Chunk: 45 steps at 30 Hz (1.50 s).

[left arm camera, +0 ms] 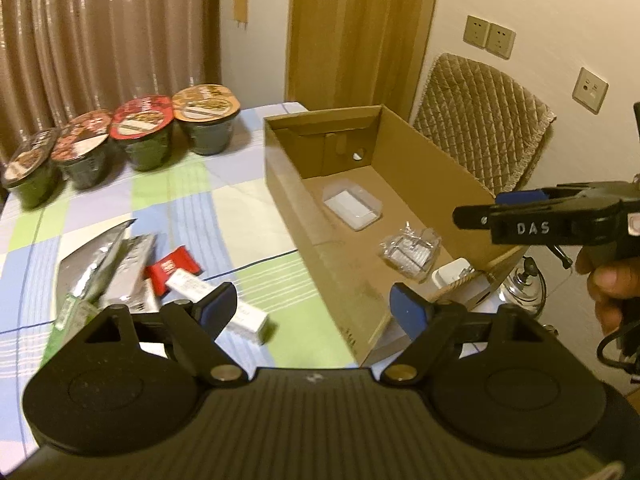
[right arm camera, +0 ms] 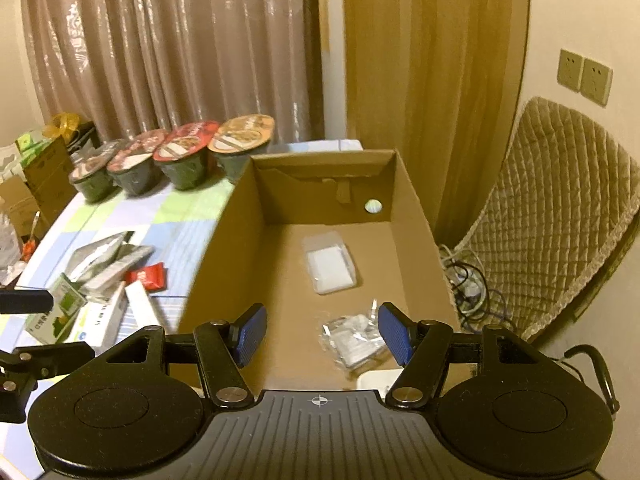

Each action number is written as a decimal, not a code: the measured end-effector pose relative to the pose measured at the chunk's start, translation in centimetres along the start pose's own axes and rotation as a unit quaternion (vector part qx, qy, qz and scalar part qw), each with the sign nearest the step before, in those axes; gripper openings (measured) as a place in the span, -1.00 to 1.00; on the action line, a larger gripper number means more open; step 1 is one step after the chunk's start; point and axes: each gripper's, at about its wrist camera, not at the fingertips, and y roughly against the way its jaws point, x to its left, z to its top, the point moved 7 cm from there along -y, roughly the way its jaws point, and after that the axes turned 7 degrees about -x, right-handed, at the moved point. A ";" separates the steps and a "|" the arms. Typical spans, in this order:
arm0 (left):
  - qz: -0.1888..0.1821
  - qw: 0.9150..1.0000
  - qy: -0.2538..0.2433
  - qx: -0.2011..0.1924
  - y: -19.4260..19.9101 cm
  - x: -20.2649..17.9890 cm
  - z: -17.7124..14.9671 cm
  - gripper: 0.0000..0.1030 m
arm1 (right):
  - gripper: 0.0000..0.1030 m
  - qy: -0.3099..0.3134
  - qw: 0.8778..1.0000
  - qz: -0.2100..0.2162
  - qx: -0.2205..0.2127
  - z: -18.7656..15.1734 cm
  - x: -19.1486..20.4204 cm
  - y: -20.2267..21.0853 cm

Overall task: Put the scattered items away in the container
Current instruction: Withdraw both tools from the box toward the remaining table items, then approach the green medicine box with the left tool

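- Left gripper (left arm camera: 314, 306): black frame, blue pads, fingers spread wide, nothing between them. It hangs over the near corner of the open brown cardboard box (left arm camera: 294, 216), at the edge of the scattered pile.
- Right gripper (right arm camera: 322, 334): fingers also wide apart and empty, poised above the near end of the box interior. In the left wrist view it enters from the right, side-on, with a hand (left arm camera: 610, 284) on its handle.
- Box stands on the pastel checked tablecloth (left arm camera: 180, 200). Inside: a clear lidded plastic case (right arm camera: 330, 266) mid-floor, a crinkled clear packet (right arm camera: 352, 340) nearer, and a white object (left arm camera: 450, 276) at the near wall, partly hidden.
- Scattered items still on the cloth, left of the box: silver foil pouches (left arm camera: 108, 256), a small red sachet (left arm camera: 172, 268), a white carton (left arm camera: 224, 304), a green-and-white carton (right arm camera: 60, 312). They overlap in a loose heap.
- Four sealed dark instant noodle bowls (left arm camera: 140, 136) in a row along the far table edge.
- Quilted tan chair back (right arm camera: 552, 216) right of the box; brown curtain (right arm camera: 168, 40) behind.
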 end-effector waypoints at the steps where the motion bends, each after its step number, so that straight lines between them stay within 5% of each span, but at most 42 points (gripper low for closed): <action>1: 0.004 1.000 0.001 -0.001 0.5 0.3 -0.1 0.57 | 0.32 0.002 1.000 0.003 -0.002 0.1 0.5 0.3; 23: 0.115 0.991 0.069 -0.012 12.0 11.2 -5.6 0.69 | 0.32 0.069 0.993 0.096 -0.006 -1.0 14.9 3.4; 29: 0.132 0.987 0.090 0.003 12.2 13.9 -7.5 0.69 | 0.36 0.088 0.989 0.116 0.006 -2.4 17.3 2.6; 31: 0.134 0.986 0.098 0.007 11.9 14.6 -8.1 0.72 | 0.94 0.086 0.989 0.124 0.003 -2.8 18.0 2.3; 45: 0.140 0.984 0.106 0.030 7.2 19.0 -9.6 0.73 | 0.94 0.119 0.982 0.139 0.048 -5.3 20.8 -4.4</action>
